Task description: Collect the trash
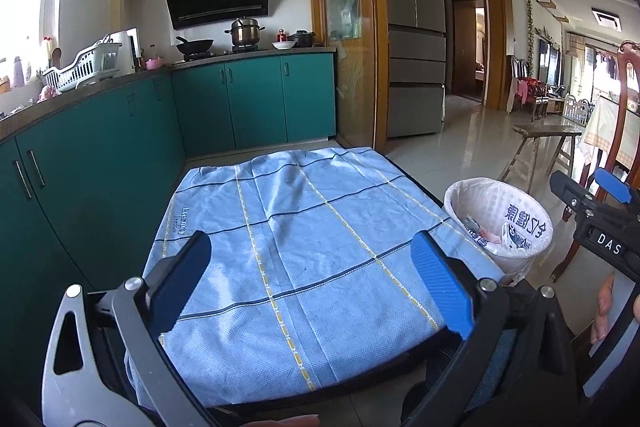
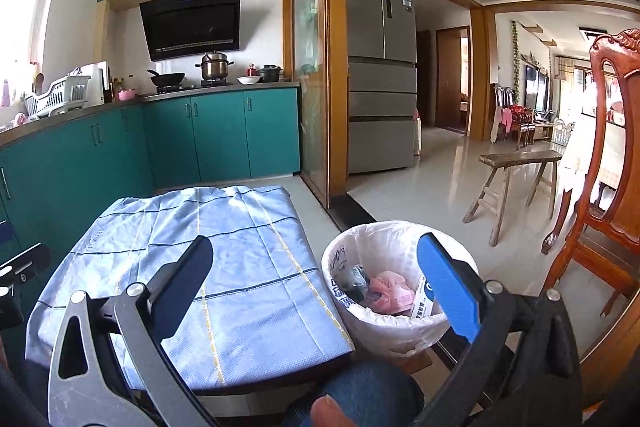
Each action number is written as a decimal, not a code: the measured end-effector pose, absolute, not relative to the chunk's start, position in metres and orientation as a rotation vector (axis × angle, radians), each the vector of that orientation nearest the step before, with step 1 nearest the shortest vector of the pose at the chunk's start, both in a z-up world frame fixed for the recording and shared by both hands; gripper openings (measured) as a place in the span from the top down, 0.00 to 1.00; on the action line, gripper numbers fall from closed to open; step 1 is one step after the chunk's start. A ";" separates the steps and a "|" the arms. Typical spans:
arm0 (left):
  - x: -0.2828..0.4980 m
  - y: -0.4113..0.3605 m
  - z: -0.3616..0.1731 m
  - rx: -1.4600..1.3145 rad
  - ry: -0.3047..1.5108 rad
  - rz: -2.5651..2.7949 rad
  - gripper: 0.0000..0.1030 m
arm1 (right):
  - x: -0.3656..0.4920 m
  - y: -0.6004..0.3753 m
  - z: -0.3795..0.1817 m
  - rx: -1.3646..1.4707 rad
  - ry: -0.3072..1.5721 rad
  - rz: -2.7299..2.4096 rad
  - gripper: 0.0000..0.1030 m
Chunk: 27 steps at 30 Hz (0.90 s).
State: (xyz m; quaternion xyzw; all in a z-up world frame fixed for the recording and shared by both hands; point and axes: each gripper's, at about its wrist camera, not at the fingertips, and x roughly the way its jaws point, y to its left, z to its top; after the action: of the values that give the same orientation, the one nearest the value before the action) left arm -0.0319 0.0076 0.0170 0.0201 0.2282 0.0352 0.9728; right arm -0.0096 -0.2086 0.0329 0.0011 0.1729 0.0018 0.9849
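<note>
Two grippers in view, both with fingers spread wide and nothing between them. Left gripper [image 1: 310, 279] hangs over the near half of the table [image 1: 408, 175], which is covered by a blue checked cloth [image 1: 304, 227]. Right gripper [image 2: 316, 287] sits to the right of the table, aimed partly over the bin [image 2: 400, 327].

Bin: white, lined with a plastic bag, standing on the floor just beside the table's right edge. Inside it, seen from the right wrist view: a pink crumpled piece [image 2: 390, 293], a dark grey scrap [image 2: 354, 279] and a printed carton or packet [image 2: 422, 301]; exact type hard to read at this size.

Cloth surface: no loose trash visible on it from either camera. Some faint specks near the cloth's centre, possibly only stains.

Judgement: the trash that shows is already in the bin, so the task looks near its end or done, unless items lie outside both views.

Key relation: the bin lies to the right of the table, directly ahead of and below the right gripper, between its fingers in that view. From the left gripper it is off to the right, past the table edge. The right hand is plainly the nearer one for any drop into the bin. The bin opening is round, so no long axis to line up with.
</note>
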 end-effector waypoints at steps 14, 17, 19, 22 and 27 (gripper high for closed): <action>-0.029 0.001 0.017 0.050 0.476 0.073 0.03 | -0.012 -0.216 0.030 0.009 0.344 -0.007 0.03; -0.030 0.000 0.017 0.051 0.475 0.073 0.03 | -0.012 -0.216 0.030 0.008 0.345 -0.005 0.03; -0.030 0.000 0.016 0.051 0.475 0.072 0.03 | -0.013 -0.217 0.029 0.009 0.344 -0.006 0.03; -0.029 0.000 0.016 0.051 0.477 0.073 0.03 | -0.013 -0.217 0.029 0.009 0.345 -0.005 0.03; -0.029 -0.001 0.016 0.053 0.479 0.072 0.03 | -0.013 -0.217 0.029 0.008 0.346 -0.006 0.03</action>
State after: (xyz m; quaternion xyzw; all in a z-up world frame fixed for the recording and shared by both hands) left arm -0.0291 -0.0006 0.0164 0.0261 0.2374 0.0357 0.9704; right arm -0.0129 -0.2167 0.0287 0.0042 0.1719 -0.0028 0.9851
